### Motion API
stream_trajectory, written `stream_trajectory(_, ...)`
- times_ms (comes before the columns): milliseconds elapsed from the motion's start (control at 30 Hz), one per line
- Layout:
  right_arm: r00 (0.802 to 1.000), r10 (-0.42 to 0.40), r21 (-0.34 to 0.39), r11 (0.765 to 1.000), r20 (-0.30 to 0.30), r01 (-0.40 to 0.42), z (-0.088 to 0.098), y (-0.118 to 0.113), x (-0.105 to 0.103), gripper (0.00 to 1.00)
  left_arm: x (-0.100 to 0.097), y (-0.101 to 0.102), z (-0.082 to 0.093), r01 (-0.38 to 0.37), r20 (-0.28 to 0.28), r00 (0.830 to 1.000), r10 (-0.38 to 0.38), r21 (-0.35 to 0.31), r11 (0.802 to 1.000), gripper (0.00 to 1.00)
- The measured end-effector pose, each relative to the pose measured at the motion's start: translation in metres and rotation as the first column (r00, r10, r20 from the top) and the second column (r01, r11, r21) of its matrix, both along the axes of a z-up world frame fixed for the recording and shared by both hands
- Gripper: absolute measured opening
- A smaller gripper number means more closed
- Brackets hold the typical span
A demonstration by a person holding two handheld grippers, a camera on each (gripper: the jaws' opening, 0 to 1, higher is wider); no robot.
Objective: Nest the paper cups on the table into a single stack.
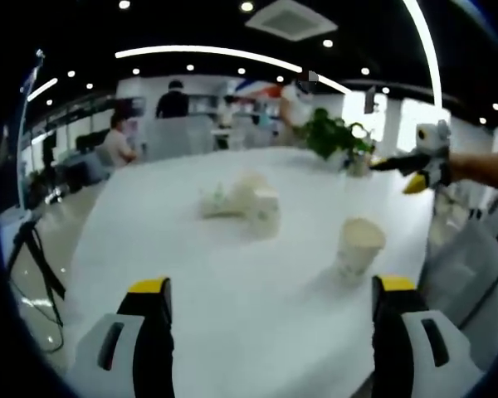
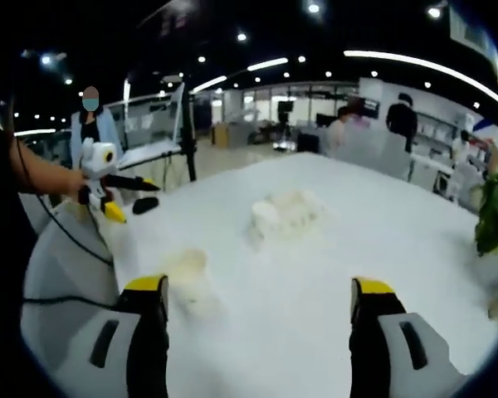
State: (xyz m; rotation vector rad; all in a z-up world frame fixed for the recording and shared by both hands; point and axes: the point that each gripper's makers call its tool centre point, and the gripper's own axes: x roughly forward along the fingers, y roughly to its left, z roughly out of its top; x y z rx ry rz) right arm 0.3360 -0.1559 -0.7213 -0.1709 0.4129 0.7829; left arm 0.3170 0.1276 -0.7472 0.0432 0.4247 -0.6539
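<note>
In the left gripper view, the left gripper (image 1: pixel 270 332) rises from the bottom edge, its two grey jaws with yellow tips spread wide apart and holding nothing. It hovers above a large white table (image 1: pixel 232 274). Just beyond the right-hand jaw, a single paper cup (image 1: pixel 359 245) stands upright on the table. Farther back, near the table's middle, a loose cluster of paper cups (image 1: pixel 242 199) lies on its side, blurred so the number cannot be told. At the right edge of this view, a person's forearm holds the right gripper (image 1: pixel 423 162) over the far side of the table. A green potted plant (image 1: pixel 336 137) sits near the table's far end. A seated person (image 1: pixel 116 141) is at the left in the background.

In the right gripper view, the right gripper (image 2: pixel 257 332) shows the same yellow-tipped jaws, also spread wide and empty, above the table. The single paper cup stands just beyond its left-hand jaw, and the cluster of cups lies farther off, near the middle. At the left edge, an arm holds the left gripper beside the table.
</note>
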Motion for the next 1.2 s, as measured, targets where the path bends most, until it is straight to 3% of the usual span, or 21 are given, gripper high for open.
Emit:
stream_trajectory(100,0.996,0.022,0.036,0.999,0.081,-0.025,0.003,0.002,-0.003,1.00,0.000,0.001,0.001,-0.008,0.023,1.000,0.008,-0.013,1.000,0.98)
stream_trajectory(267,0.999,-0.011,0.040,0.999,0.043,0.010,-0.011,-0.005,-0.006,1.00,-0.003,-0.001,-0.002,0.005,0.021,1.000,-0.005,-0.002,1.000,0.98)
stream_trajectory(400,0.999,-0.033,0.050,0.998,0.039,0.031,-0.012,-0.010,-0.003,1.00,-0.003,0.002,0.000,-0.009,0.042,0.999,0.009,-0.001,1.000,0.98)
stream_trajectory(633,0.997,-0.045,0.058,0.997,0.057,0.041,-0.008,-0.010,0.000,1.00,-0.001,0.004,0.000,-0.021,0.040,0.999,0.021,-0.014,1.000,0.98)
stream_trajectory(700,0.997,-0.044,0.055,0.998,0.062,0.041,-0.008,-0.010,0.000,1.00,-0.003,0.003,-0.003,-0.020,0.007,1.000,0.020,-0.022,1.000,0.98)
stream_trajectory(800,0.997,-0.043,0.057,0.998,0.061,0.040,-0.007,-0.008,-0.001,1.00,-0.003,0.001,-0.004,-0.016,0.020,1.000,0.016,-0.022,1.000,0.98)
stream_trajectory(1000,0.998,-0.039,0.061,0.997,0.051,0.036,-0.007,-0.003,-0.004,1.00,0.007,-0.002,-0.007,-0.031,-0.007,1.000,0.031,-0.041,0.999,0.98)
stream_trajectory(1200,0.998,-0.040,0.072,0.997,0.050,0.036,-0.005,-0.002,-0.004,1.00,0.024,-0.009,0.002,-0.039,0.029,0.999,0.041,-0.048,0.998,0.98)
